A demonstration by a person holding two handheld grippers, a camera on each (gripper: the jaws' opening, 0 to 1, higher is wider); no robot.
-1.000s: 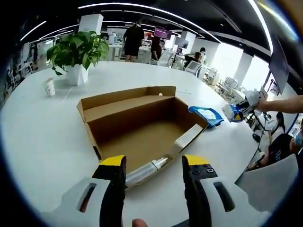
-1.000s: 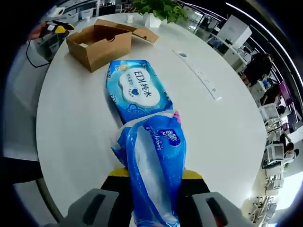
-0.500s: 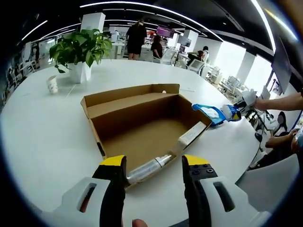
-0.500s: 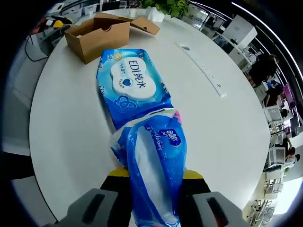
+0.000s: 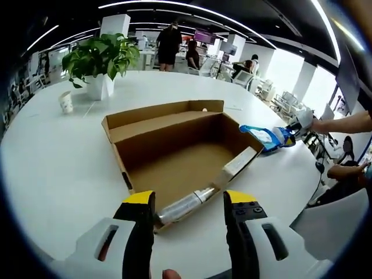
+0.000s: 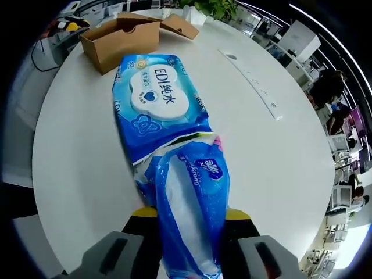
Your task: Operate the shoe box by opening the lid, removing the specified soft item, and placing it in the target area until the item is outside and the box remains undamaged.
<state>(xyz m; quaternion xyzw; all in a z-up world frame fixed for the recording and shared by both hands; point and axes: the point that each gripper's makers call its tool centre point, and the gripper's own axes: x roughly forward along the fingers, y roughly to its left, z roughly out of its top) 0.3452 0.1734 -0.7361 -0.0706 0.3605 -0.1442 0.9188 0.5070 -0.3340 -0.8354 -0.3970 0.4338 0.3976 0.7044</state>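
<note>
Blue, crinkly tissue pack [image 6: 189, 215] is sagging softly, likely light, clenched at its end by the right gripper [image 6: 189, 216]; left gripper [image 5: 189, 200] is gaping empty.

In the right gripper view, the near end of the blue tissue pack [image 6: 189, 215] ran out past the picture's lower edge, hiding the jaws' inner faces. Its far end overlapped the wipes pack [image 6: 157, 104]. The shoe box [image 6: 122, 40] interior was out of sight, and small print was unreadable.
</note>
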